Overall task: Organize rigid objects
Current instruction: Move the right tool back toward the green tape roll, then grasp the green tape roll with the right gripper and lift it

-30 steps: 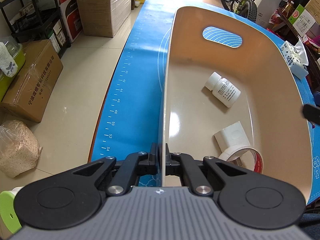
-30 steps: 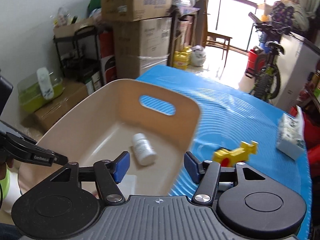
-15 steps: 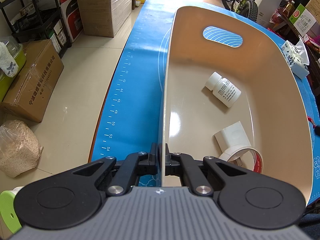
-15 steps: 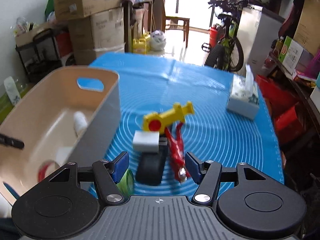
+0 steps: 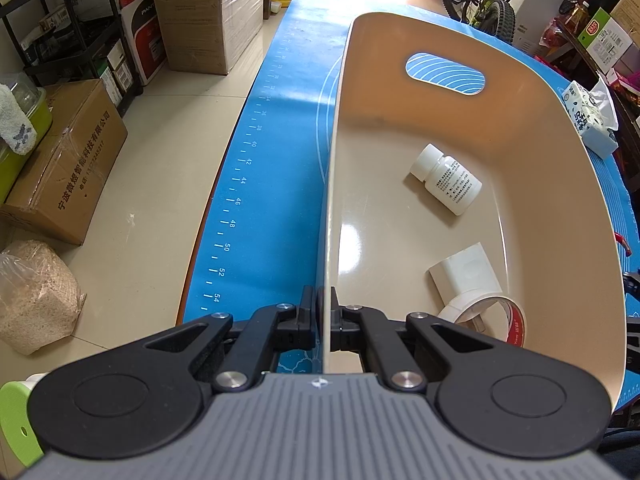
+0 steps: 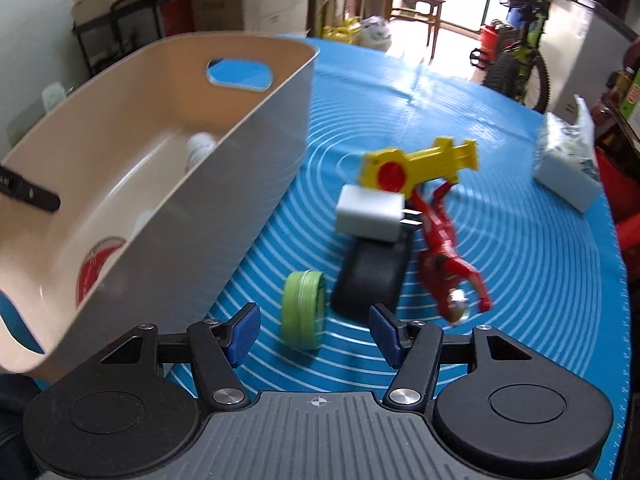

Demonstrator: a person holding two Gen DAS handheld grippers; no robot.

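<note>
Inside the bin [image 5: 560, 168] lie a bottle [image 5: 446, 178], tape roll [image 5: 486, 314] and white block [image 5: 466, 272]; beside it five items wait (left gripper [image 5: 328, 326] pinches its rim, right gripper [image 6: 314, 334] spread, narrowing, empty).

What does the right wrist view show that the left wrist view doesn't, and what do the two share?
Right wrist only: the loose items on the blue mat, namely the green spool, black case, white charger, yellow toy and red figure, plus the right gripper, open above the spool.

Left wrist only: the left gripper shut on the bin's side wall, and the white plastic fitting inside.

Both: the beige bin, the white bottle, the tape roll and the tissue pack.
</note>
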